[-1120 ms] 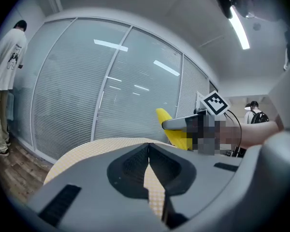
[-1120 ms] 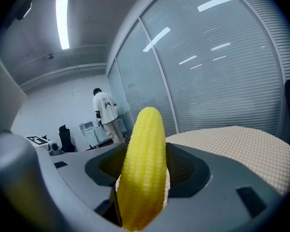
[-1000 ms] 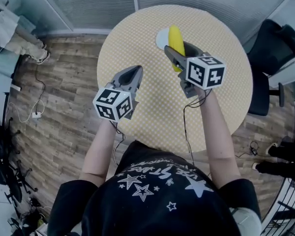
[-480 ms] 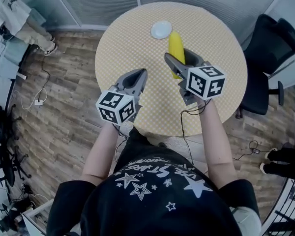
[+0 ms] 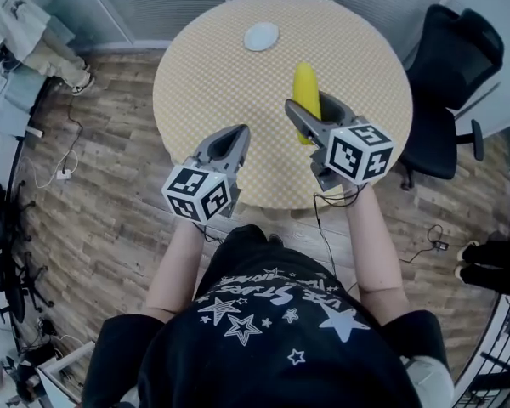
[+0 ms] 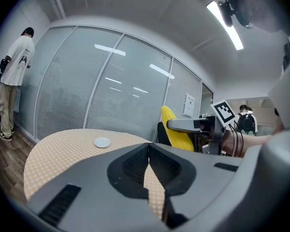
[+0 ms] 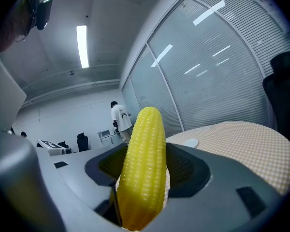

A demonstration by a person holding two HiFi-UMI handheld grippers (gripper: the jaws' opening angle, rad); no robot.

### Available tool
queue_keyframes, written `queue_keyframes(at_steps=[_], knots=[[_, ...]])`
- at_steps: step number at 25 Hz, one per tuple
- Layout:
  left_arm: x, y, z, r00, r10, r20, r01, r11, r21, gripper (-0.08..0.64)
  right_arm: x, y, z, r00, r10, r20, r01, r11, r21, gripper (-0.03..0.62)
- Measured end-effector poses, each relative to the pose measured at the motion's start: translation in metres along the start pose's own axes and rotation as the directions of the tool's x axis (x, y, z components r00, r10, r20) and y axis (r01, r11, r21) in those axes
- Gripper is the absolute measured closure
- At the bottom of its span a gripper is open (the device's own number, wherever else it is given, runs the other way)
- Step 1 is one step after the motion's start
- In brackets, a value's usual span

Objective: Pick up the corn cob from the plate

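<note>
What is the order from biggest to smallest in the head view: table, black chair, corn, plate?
1. table
2. black chair
3. corn cob, lifted nearer the camera, so its lead over the plate is unsure
4. plate

Corn cob point(image 5: 304, 82): bright yellow, neat rows of small kernels, centre of head view.
Plate point(image 5: 261, 36): pale, white or faint blue, hard to tell at this size; upper middle.
Table point(image 5: 204, 75): fine tan-and-cream check.
Left gripper point(image 5: 238, 132), right gripper point(image 5: 307, 102): grey bodies, black ribbed pads, cubes with black-and-white square markers.
Floor point(image 5: 93, 168): grey-brown wood planks, left of frame.
Chair point(image 5: 449, 66): black, upper right.
Shirt point(image 5: 280, 338): black, white stars, bottom.
</note>
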State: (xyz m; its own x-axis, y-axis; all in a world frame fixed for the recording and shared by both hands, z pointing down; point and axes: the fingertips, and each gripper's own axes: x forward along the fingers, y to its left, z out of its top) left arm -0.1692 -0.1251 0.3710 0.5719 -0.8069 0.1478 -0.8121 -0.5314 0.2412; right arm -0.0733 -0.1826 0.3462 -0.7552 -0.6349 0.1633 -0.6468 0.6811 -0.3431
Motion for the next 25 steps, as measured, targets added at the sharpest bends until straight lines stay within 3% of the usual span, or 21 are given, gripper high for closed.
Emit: queue_keyframes(at_steps=[4, 15, 19, 25], knots=[[0.005, 0.002, 0.006, 0.999, -0.036, -0.005, 0.036, 0.999, 0.001, 0.552, -0.006, -0.005, -0.008, 0.999, -0.034, -0.003, 0.034, 0.997, 0.071, 0.33], [0.017, 0.014, 0.002, 0.99, -0.134, -0.034, 0.134, 0.991, -0.013, 0.552, -0.025, 0.001, -0.017, 0.99, -0.137, 0.018, 0.133, 0.98, 0.15, 0.33], [0.019, 0.009, 0.0, 0.992, -0.121, -0.025, 0.12, 0.992, -0.023, 0.552, -0.041, -0.007, -0.017, 0.989, -0.145, 0.026, 0.14, 0.978, 0.152, 0.33], [0.012, -0.003, -0.003, 0.998, -0.046, -0.037, 0.047, 0.999, 0.015, 0.552, -0.054, -0.02, 0.0, 0.991, -0.101, 0.088, 0.084, 0.979, 0.185, 0.33]])
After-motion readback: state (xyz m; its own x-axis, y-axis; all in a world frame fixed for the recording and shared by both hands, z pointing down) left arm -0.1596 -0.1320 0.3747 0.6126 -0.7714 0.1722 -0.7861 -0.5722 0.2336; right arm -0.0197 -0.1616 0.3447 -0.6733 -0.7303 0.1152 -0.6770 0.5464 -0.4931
